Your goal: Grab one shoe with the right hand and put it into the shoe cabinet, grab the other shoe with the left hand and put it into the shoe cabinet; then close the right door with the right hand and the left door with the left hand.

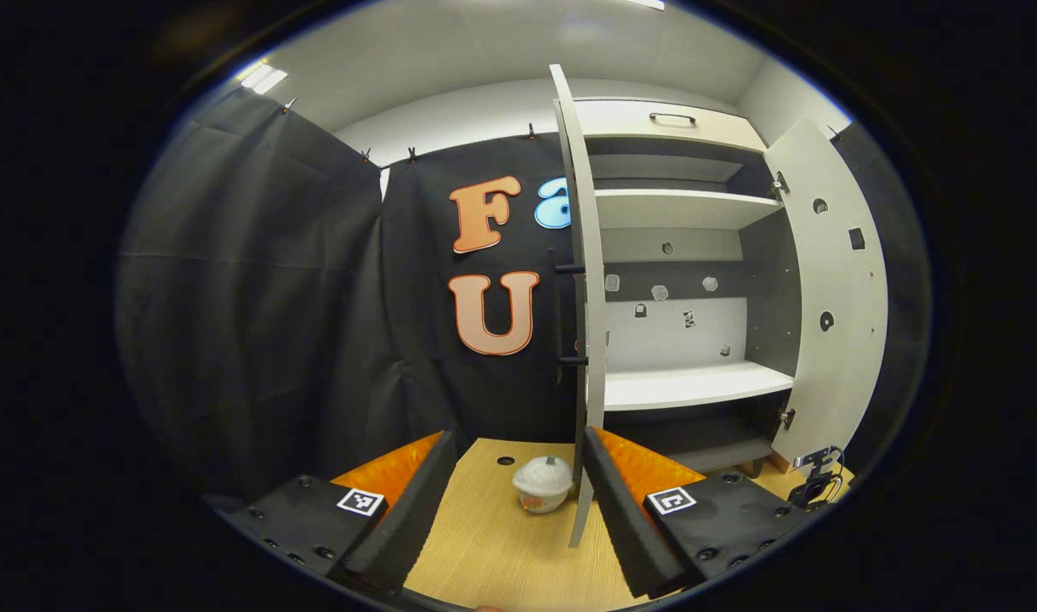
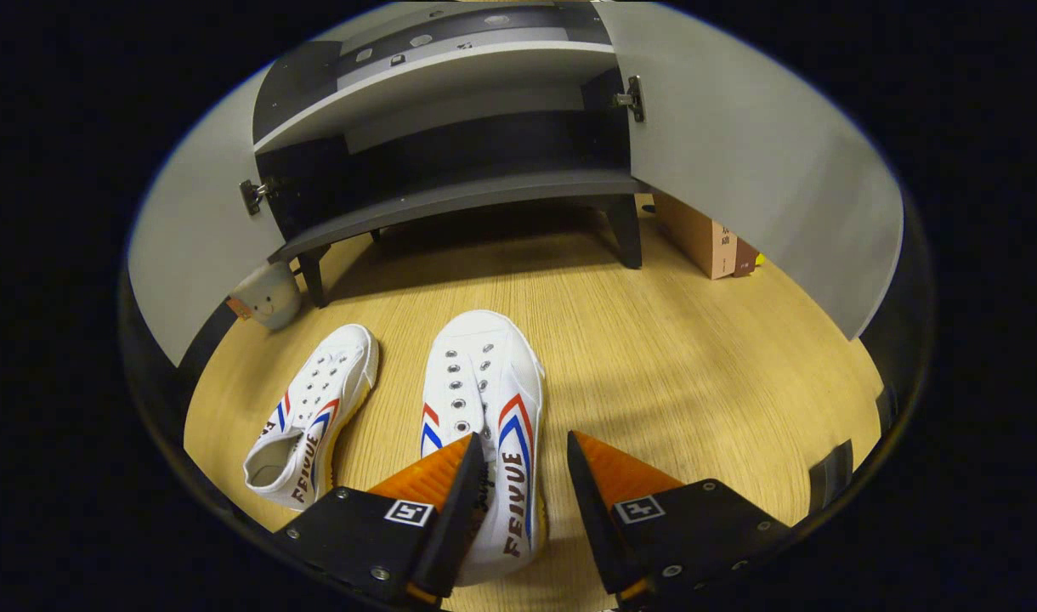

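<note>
My right hand-held gripper (image 2: 525,476), fingers apart astride the nearer shoe's (image 2: 483,399) outer side wall: risk, soft canvas buckling and slipping free when clamped.

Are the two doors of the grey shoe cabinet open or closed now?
Open. The left door and right door of the grey shoe cabinet both swing outward, showing its shelves.

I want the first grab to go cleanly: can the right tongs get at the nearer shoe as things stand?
Probably yes: the right tongs stand open over the nearer shoe, its side between the fingers, with nothing in the way.
</note>
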Action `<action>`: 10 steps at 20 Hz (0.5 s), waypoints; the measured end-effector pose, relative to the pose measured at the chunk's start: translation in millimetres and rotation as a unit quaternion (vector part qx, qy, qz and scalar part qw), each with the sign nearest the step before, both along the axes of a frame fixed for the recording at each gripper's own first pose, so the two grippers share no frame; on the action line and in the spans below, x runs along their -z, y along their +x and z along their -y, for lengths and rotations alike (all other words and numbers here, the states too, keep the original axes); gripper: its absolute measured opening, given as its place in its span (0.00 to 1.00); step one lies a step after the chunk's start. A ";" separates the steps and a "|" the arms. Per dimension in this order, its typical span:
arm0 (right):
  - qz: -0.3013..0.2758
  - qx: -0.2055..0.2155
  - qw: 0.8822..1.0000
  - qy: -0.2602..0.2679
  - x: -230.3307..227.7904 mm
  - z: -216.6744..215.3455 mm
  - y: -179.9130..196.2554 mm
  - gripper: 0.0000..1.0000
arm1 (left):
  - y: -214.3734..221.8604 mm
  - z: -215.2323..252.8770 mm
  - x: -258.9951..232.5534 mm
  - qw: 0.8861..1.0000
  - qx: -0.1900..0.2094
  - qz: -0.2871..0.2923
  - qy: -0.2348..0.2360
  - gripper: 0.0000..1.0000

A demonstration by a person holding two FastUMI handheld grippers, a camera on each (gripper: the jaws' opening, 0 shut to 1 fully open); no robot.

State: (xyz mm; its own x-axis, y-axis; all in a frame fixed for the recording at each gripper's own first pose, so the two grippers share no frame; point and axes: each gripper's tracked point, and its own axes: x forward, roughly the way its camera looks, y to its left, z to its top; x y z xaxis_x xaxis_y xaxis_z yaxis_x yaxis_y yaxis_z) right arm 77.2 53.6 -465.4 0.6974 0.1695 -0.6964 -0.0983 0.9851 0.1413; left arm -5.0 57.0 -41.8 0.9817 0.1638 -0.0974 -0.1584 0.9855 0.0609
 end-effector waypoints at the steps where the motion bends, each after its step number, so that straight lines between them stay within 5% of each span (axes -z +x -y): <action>1: -0.006 0.008 1.000 -0.003 3.7 1.8 0.6 0.59 | -1.2 -1.0 1.4 1.000 -0.001 -0.001 0.001 0.96; 3: -0.017 0.018 1.000 0.011 4.4 -4.0 0.1 0.45 | -1.4 -2.4 4.1 1.000 -0.003 -0.004 0.003 0.99; 4: -0.015 0.019 1.000 0.007 5.9 -4.0 1.7 0.30 | -1.8 -3.0 5.3 1.000 -0.004 -0.006 0.004 0.97; 8: -0.008 0.021 0.999 -0.027 -5.5 2.9 2.5 0.05 | -2.2 -1.3 9.4 1.000 -0.002 -0.008 0.002 0.97; 10: -0.007 0.027 0.999 -0.032 -14.8 3.1 -2.0 0.01 | -0.9 -0.5 8.3 1.000 -0.001 -0.006 0.004 0.94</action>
